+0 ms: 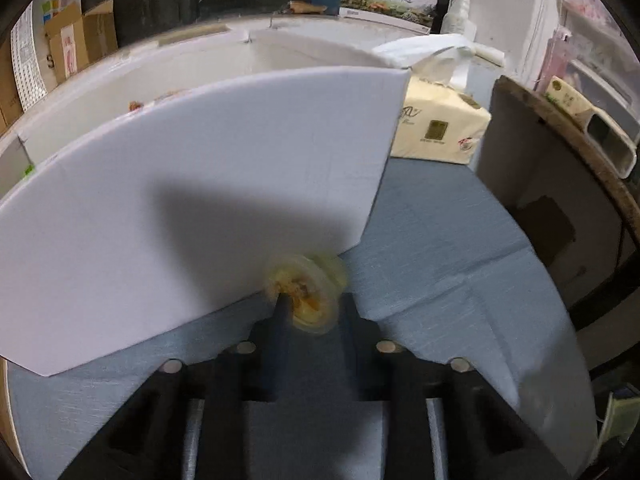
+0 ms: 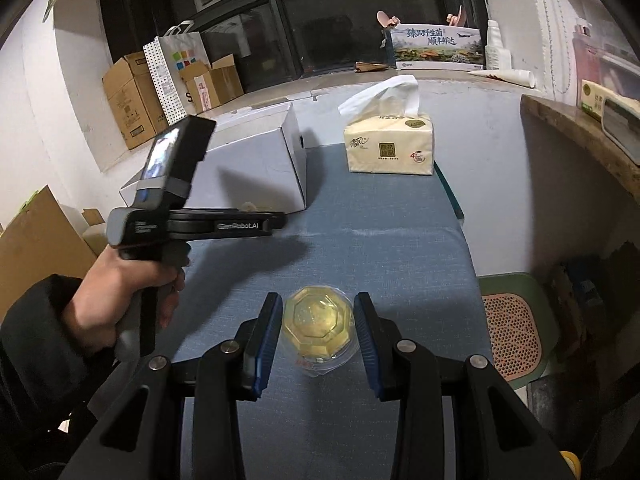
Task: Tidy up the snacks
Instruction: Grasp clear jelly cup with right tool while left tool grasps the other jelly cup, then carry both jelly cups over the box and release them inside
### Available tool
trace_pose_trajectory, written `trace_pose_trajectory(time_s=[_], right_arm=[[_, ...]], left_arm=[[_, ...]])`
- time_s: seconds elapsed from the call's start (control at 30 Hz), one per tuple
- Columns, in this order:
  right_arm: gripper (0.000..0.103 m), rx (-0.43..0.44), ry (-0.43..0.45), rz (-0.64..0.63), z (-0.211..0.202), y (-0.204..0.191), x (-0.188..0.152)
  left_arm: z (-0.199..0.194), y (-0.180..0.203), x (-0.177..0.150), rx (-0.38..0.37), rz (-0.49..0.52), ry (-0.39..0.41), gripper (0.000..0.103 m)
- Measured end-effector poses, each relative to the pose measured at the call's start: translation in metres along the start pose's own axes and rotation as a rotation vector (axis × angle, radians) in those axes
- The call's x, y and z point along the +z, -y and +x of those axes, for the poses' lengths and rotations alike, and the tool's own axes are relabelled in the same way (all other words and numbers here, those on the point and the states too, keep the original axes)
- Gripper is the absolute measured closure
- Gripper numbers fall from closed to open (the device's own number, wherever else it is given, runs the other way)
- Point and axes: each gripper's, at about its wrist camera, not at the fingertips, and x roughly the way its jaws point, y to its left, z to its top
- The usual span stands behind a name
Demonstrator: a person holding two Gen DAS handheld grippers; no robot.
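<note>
My left gripper [image 1: 310, 300] is shut on a small clear jelly cup [image 1: 308, 286] with yellow filling, held just in front of the white box [image 1: 200, 200]. The box is open at the top and some snacks [image 1: 136, 105] show inside. In the right wrist view the left gripper [image 2: 276, 220] reaches toward the white box [image 2: 256, 168]. My right gripper [image 2: 318, 320] is open, its blue-padded fingers on either side of a second jelly cup [image 2: 318, 330] that sits on the blue cloth [image 2: 380, 240]; whether they touch it I cannot tell.
A yellow tissue pack [image 2: 390, 146] stands at the back of the cloth, also in the left wrist view [image 1: 438, 128]. A brown-edged table [image 2: 580, 140] is on the right. A green stool [image 2: 516, 320] stands to the right. Cardboard boxes [image 2: 132, 100] stand by the far wall.
</note>
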Motion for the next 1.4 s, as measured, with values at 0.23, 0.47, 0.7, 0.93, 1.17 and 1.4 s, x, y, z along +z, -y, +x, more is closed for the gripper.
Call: trace_pose_trajectory(time_s=[0.23, 0.47, 0.7, 0.93, 1.17, 1.4], right_arm=[[0.063, 0.011, -0.006, -0.023, 0.005, -0.01, 0.002], [0.063, 0.039, -0.018, -0.071, 0.013, -0.032, 0.005], [0.063, 0.053, -0.038, -0.103, 0.023, -0.048, 0.003], [0.063, 0.046, -0.027, -0.065, 0.016, -0.039, 0.001], [0.063, 0.039, -0.019, -0.036, 0.009, -0.028, -0.005], [0.063, 0.037, -0.026, -0.015, 0.009, -0.022, -0.008]], left_arm=[[-0.059, -0.015, -0.022, -0.057, 0.024, 0.116, 0.098], [-0.116, -0.047, -0.049, -0.101, 0.002, 0.181, 0.1], [-0.084, -0.044, -0.042, -0.103, 0.016, 0.101, 0.036], [-0.042, -0.004, -0.024, -0.091, 0.074, 0.05, 0.003], [-0.007, 0.01, -0.017, 0.004, 0.141, -0.007, 0.004], [-0.009, -0.008, -0.024, -0.047, 0.106, -0.007, 0.056]])
